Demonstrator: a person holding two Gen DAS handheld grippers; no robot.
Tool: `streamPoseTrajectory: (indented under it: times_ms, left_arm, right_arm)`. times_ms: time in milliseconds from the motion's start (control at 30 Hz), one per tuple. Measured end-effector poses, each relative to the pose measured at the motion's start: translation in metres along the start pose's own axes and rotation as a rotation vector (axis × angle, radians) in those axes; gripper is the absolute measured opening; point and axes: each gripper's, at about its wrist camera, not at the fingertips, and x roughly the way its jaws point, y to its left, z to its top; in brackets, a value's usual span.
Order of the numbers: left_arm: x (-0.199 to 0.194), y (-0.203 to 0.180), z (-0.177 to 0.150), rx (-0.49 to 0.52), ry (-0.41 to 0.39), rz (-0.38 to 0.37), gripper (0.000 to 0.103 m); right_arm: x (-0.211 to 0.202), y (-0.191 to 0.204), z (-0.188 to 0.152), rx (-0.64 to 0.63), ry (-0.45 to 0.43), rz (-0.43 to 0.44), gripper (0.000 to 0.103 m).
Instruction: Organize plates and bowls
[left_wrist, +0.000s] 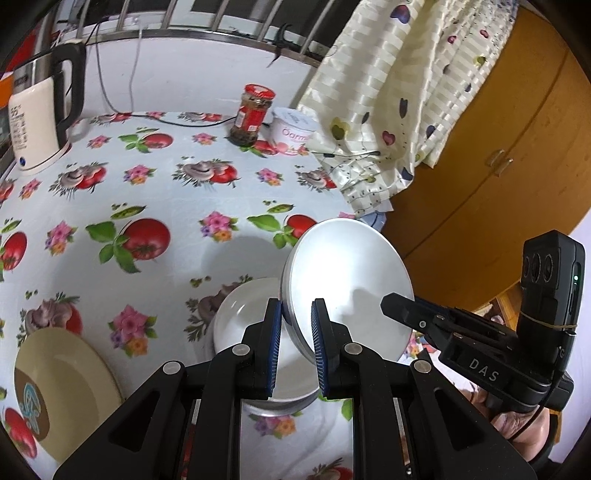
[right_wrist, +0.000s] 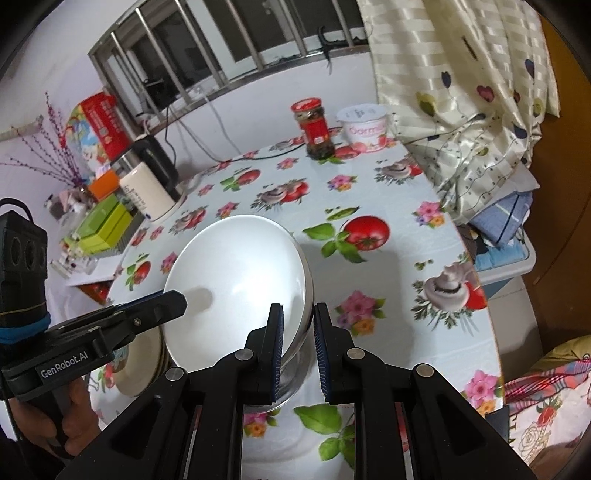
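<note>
"DAS" stood on the right gripper (left_wrist: 399, 308) body, "GenRobot.AI" on the left gripper (right_wrist: 173, 301) body, and "Oarmilk", partly hidden, on the yogurt tub (right_wrist: 364, 127).

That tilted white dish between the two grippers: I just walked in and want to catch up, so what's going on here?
A person is sorting dishes on the flowered tablecloth with two handheld grippers. The white bowl is tipped up on edge, with the left tool and the right tool each straddling its rim from opposite sides; whether they actually pinch it is unclear. Below it sits another white bowl, and a cream plate lies beside that.
</note>
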Motion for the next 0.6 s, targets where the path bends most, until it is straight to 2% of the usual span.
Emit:
streamPoseTrajectory:
  times_ms: [600]
  left_arm:
    - [0.001,0.02,-0.015,-0.044,0.037,0.042,0.017]
  right_arm:
    - [0.025,0.013,-0.011,-0.013,0.078,0.034,0.016]
